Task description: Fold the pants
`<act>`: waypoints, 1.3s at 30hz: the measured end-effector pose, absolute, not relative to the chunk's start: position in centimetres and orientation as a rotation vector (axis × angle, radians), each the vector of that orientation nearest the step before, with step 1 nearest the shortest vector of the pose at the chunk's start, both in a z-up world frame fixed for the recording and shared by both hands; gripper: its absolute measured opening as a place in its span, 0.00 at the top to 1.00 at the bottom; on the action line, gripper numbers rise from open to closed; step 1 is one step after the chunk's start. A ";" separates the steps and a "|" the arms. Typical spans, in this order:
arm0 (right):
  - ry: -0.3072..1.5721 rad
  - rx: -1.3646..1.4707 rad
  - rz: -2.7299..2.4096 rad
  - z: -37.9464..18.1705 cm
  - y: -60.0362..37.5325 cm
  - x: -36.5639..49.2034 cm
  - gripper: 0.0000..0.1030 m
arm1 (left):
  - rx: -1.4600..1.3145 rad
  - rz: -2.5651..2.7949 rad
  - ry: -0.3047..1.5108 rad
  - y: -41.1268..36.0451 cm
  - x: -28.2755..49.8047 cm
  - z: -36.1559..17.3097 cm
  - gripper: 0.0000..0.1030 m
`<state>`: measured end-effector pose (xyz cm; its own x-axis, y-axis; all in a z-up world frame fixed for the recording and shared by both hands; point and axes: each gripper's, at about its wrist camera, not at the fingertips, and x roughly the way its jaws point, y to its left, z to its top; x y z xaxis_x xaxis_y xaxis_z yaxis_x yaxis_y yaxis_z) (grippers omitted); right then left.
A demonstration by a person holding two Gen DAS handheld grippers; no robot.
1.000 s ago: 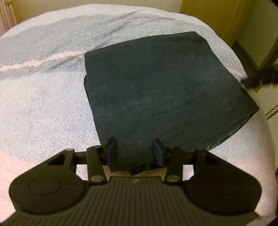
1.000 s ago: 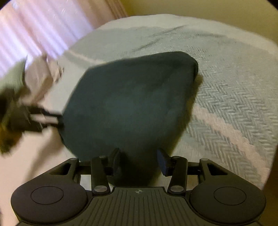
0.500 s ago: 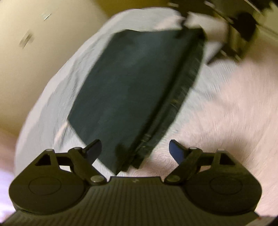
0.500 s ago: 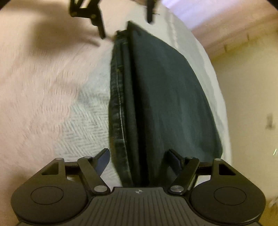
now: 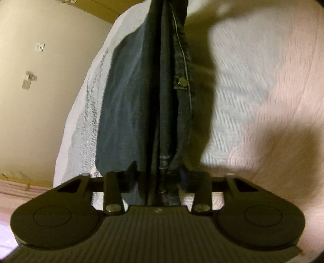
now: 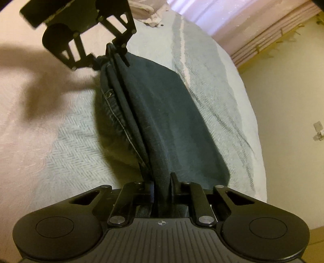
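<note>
The folded dark denim pants [image 6: 174, 113] are lifted by one long layered edge over the bed [image 6: 77, 141], their free side hanging to the herringbone bedspread.

The right wrist view takes in both tools. The right gripper [image 6: 163, 188] is closing, and its two fingers already press the stacked layers at the near end of the edge, with cloth filling the narrow gap between them. At the far end the left gripper [image 6: 113, 53] shows from outside, its black linkage pinching the other corner of the same edge. This view alone shows the pale curtain [image 6: 202, 12] beyond the bed and a heap of light cloth [image 6: 149, 18] near the top of the frame.

The left wrist view looks straight along the fold. Here the left gripper [image 5: 160, 178] is closing too, with the bundled layers between its fingers and touching them. Only this view shows a round metal rivet [image 5: 182, 82] beside pale stitching on the denim. The right gripper is out of its sight.

No brand, label or writing can be read in either view.
</note>
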<state>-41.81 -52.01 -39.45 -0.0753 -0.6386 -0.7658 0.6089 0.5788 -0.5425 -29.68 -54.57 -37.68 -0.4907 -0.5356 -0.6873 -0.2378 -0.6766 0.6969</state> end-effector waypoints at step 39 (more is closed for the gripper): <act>1.152 -0.150 -0.943 -43.9 -82.7 -73.1 0.79 | 1.588 -2.122 -0.461 -83.6 -64.8 -36.8 0.68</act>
<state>-73.13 -82.68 -43.91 0.0837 -0.7004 -0.7088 0.5571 0.6227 -0.5495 -64.85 -83.64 -36.80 -0.2376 -0.5363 -0.8099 0.1515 -0.8440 0.5144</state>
